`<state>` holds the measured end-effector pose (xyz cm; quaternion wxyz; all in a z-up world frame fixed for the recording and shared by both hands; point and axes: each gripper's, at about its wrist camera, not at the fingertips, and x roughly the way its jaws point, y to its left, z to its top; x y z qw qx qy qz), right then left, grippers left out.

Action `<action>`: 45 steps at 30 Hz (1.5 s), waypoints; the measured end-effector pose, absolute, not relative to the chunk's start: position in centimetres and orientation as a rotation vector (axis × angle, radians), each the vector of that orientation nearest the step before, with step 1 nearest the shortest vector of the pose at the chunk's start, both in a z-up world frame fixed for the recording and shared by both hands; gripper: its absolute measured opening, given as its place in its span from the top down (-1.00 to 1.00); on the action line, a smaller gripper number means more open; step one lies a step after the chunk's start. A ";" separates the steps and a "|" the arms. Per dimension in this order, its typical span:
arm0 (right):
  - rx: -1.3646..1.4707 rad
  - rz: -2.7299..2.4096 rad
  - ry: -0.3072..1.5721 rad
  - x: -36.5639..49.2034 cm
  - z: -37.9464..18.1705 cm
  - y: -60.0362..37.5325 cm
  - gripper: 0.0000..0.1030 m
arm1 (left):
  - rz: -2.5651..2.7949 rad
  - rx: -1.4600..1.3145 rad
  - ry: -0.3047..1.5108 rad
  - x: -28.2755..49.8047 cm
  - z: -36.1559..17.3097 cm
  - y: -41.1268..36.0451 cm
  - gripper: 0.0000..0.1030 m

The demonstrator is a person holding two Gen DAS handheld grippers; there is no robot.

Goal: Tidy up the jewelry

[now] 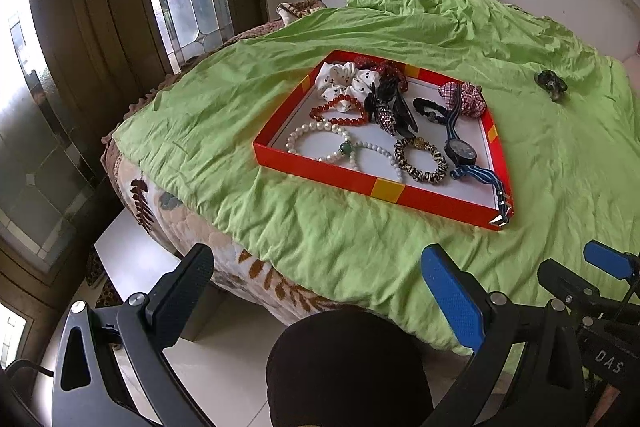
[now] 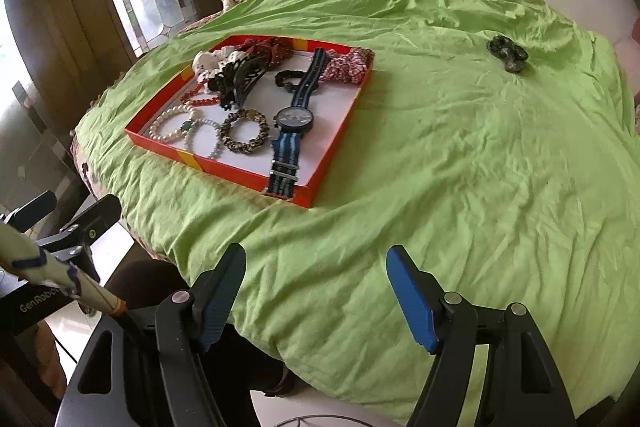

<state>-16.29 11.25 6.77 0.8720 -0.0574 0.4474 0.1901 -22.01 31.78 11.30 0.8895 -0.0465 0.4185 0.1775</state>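
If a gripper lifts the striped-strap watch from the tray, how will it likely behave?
The watch has a fabric-looking strap, so it probably droops from wherever it is pinched. Its case looks like the heaviest part and would likely hang lowest. One strap end overhangs the red tray rim and may drag.

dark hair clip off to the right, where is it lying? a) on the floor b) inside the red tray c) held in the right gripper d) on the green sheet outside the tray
d: the dark hair clip rests on the green sheet, well apart from the red tray, and both grippers are open and empty.
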 end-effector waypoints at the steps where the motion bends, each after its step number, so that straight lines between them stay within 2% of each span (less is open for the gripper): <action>1: -0.126 0.403 0.934 -16.3 6.8 11.5 -0.50 | 0.370 -0.097 0.870 -22.0 11.3 31.8 -1.00; 45: -0.183 0.347 0.903 -16.1 6.9 13.1 -0.59 | 0.367 -0.152 0.902 -22.2 10.4 32.8 -1.00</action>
